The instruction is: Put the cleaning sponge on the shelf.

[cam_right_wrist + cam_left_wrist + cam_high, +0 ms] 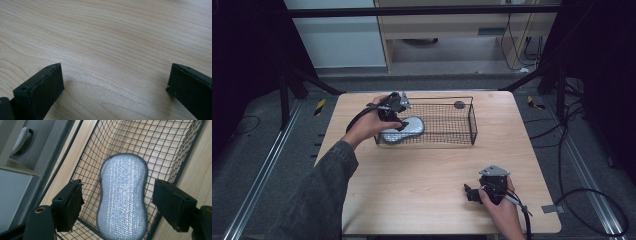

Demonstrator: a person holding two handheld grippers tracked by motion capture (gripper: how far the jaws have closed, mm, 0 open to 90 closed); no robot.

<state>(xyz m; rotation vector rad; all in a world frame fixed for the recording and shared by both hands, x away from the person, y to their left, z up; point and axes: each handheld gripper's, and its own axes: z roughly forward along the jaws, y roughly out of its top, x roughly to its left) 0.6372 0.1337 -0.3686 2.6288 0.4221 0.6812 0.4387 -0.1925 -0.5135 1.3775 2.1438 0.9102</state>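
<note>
Inside the black wire basket, at its left end, lies a silver-grey, peanut-shaped scouring sponge with a glittering mesh face. In the left gripper view the sponge runs lengthwise away from the camera, its near end reaching the basket wall closest to the gripper; whether it leans on that wall or lies flat on the mesh floor I cannot tell.

The left gripper hangs over the sponge, pointing down into the basket. Its two black jaws stand apart on either side of the sponge's waist, with a gap of mesh showing between each pad and the sponge's edge, so the left gripper is open and grips nothing.

The basket sits at the far middle of the light wooden table. Well apart from it, near the table's front right corner, the right gripper rests low in the person's hand, jaws spread wide over bare wood.
</note>
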